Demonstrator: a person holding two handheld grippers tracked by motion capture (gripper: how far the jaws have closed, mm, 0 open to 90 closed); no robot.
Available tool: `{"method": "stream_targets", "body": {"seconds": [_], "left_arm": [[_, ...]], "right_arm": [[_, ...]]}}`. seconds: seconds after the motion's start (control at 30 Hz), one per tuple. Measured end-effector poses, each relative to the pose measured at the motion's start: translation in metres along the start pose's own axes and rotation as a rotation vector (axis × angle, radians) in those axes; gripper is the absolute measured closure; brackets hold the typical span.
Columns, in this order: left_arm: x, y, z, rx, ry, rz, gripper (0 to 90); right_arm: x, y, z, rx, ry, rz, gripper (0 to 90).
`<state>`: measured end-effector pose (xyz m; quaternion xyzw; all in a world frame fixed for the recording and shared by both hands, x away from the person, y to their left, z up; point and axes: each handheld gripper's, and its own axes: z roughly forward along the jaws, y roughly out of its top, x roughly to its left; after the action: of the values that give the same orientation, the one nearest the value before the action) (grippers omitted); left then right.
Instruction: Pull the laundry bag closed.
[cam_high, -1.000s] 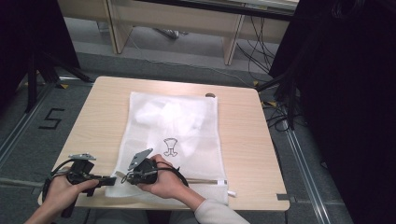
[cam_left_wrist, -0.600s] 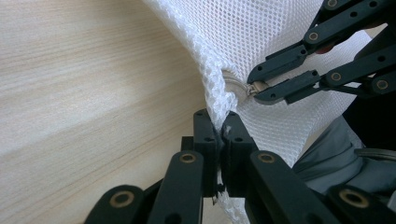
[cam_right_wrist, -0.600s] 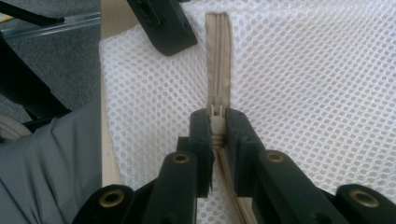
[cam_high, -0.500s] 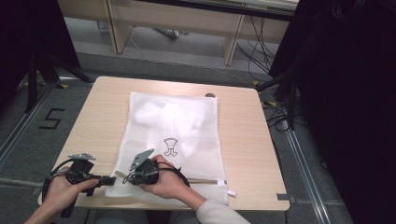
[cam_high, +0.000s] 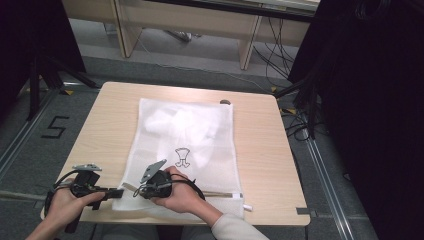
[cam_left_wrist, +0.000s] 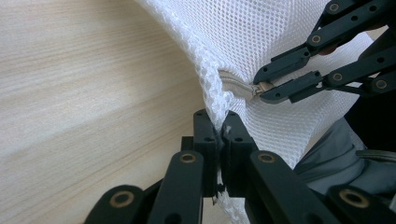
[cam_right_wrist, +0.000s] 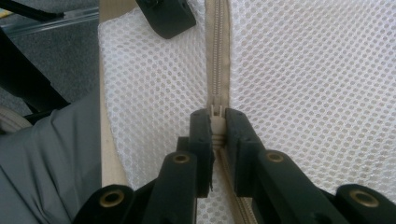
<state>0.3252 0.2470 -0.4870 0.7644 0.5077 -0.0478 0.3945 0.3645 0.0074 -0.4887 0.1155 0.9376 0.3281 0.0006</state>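
Observation:
A white mesh bag (cam_high: 185, 135) with a small printed figure lies flat on the wooden table (cam_high: 260, 150). Its beige zipper (cam_right_wrist: 217, 51) runs along the near edge. My left gripper (cam_high: 120, 191) is shut on the bag's near-left corner; in the left gripper view the mesh edge (cam_left_wrist: 210, 88) is pinched in my left gripper (cam_left_wrist: 218, 123). Just to its right, my right gripper (cam_high: 136, 190) is shut on the zipper pull (cam_right_wrist: 215, 126), which sits in my right gripper (cam_right_wrist: 215, 122). The left gripper view also shows the right gripper (cam_left_wrist: 261, 86) on the pull.
A small dark object (cam_high: 225, 102) lies at the table's far edge beside the bag's corner. The floor at left carries a "5" mark (cam_high: 55, 127). Desk legs stand beyond the table and dark curtains hang at right. The person's grey-clothed lap (cam_right_wrist: 56, 158) is below the near edge.

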Motion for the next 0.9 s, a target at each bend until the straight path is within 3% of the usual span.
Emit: {"method": "stream_targets", "body": {"seconds": [0.9], "left_arm": [[0.0005,-0.0003,-0.0002,-0.009,0.023,0.007,85.7]], "right_arm": [[-0.0038,-0.0099,-0.007,0.022,0.005,0.018,82.7]]}}
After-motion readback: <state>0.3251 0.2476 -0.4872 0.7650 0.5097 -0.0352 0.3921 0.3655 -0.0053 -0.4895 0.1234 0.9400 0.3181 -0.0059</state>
